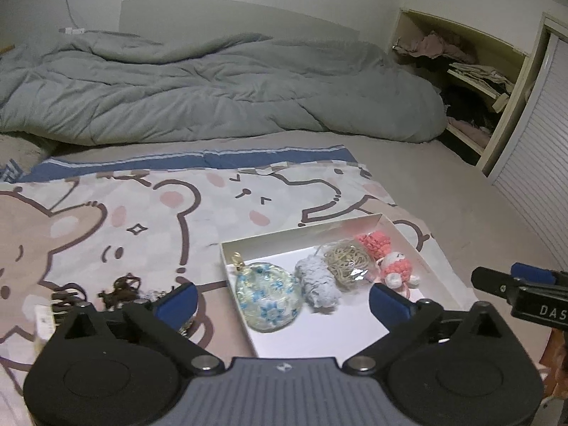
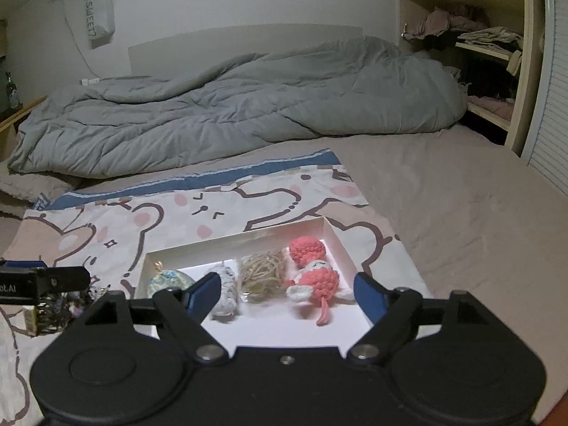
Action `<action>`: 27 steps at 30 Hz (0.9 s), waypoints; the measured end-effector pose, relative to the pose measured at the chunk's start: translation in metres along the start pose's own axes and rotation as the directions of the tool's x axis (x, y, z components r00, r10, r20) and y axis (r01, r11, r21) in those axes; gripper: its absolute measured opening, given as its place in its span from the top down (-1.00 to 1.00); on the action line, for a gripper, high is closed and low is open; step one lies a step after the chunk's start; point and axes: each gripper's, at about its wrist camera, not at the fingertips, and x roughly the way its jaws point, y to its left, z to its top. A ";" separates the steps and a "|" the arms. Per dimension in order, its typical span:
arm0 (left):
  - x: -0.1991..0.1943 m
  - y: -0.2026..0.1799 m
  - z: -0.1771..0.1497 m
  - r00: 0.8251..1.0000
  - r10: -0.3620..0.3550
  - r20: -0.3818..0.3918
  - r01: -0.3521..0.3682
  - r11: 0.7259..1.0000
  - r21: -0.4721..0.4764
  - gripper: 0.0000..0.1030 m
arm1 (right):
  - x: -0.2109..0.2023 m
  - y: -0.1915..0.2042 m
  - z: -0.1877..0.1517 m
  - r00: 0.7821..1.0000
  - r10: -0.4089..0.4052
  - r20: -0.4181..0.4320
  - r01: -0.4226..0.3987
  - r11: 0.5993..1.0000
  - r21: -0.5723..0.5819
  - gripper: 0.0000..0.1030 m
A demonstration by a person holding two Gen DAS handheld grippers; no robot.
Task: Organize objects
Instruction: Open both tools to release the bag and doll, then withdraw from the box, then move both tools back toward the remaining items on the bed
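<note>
a shallow white box (image 1: 355,326) is seen lying on a bear-print sheet (image 1: 142,213) on the bed, and four things are laid side by side in it: a round blue-flowered pouch (image 1: 268,296) with a gold clasp, a pale grey knitted piece (image 1: 317,284), a clear bag of tan rubber bands (image 1: 346,264) and a pink and white crochet doll (image 2: 314,275). a small heap of dark trinkets (image 1: 117,293) is left outside the box, on the sheet to its left. the left gripper (image 1: 282,300) is held wide with nothing between its jaws, and the right gripper (image 2: 285,294) is likewise spread and empty, both above the box's near side. the heap could probably be scattered or snagged if it is pinched carelessly, since the pieces look tangled; the light box could be nudged across the soft sheet by a low gripper.
</note>
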 end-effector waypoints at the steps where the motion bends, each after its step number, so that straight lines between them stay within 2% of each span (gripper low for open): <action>1: -0.003 0.001 -0.001 1.000 0.003 0.002 -0.003 1.000 0.007 -1.00 | -0.004 0.002 -0.002 1.000 -0.001 0.007 0.001 1.000 0.001 -0.70; 8: -0.022 0.010 -0.012 1.000 0.001 0.015 -0.001 1.000 0.009 -1.00 | -0.026 0.014 -0.009 0.999 -0.016 0.045 0.016 1.000 0.003 -1.00; 15: -0.033 0.022 -0.023 0.999 0.010 0.034 -0.010 1.000 0.009 -1.00 | -0.034 0.027 -0.016 0.997 -0.033 0.065 0.035 0.999 -0.016 -1.00; 27: -0.067 0.066 -0.030 0.992 0.087 0.093 -0.087 0.996 -0.006 -1.00 | -0.025 0.076 -0.017 0.998 0.025 0.057 -0.022 0.999 -0.045 -1.00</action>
